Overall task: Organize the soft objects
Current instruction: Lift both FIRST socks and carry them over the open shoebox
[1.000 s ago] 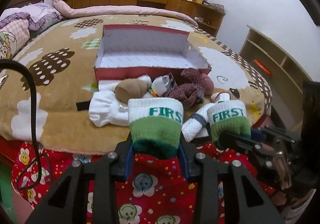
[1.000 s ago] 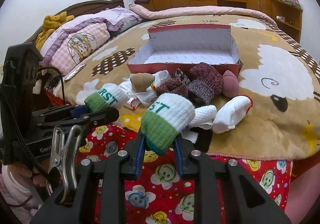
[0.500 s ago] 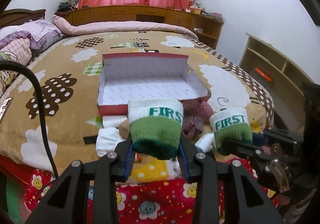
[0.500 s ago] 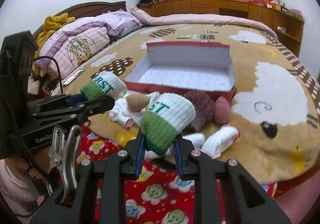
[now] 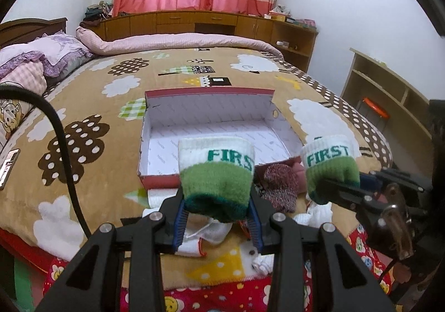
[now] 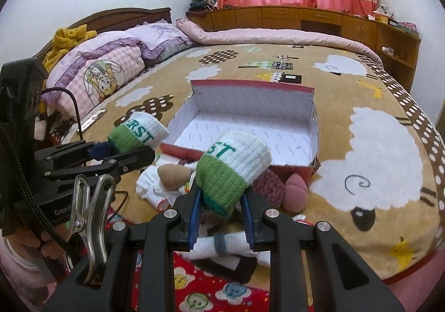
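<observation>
My left gripper (image 5: 217, 217) is shut on a rolled green-and-white "FIRST" sock (image 5: 217, 172), held above the pile at the bed's near edge. My right gripper (image 6: 221, 214) is shut on a matching "FIRST" sock (image 6: 233, 170); it also shows in the left wrist view (image 5: 329, 167). The left gripper's sock shows in the right wrist view (image 6: 139, 135). An open red shoebox (image 5: 155, 178) with a white inside lies on the bed just beyond both socks. Below lie white socks (image 6: 150, 186), a tan sock (image 6: 173, 174), a maroon knit sock (image 5: 279, 186) and a pink one (image 6: 296, 192).
The box sits on a brown cartoon blanket (image 5: 83, 106). Pillows (image 6: 111, 72) lie at the left. A phone (image 5: 8, 164) lies on the blanket's left side. A wooden shelf (image 5: 389, 100) stands at the right. A black cable (image 5: 64, 150) crosses the left wrist view.
Both grippers have risen and moved forward with their socks, from low in front of the pile to above it, close to the box's near wall.
</observation>
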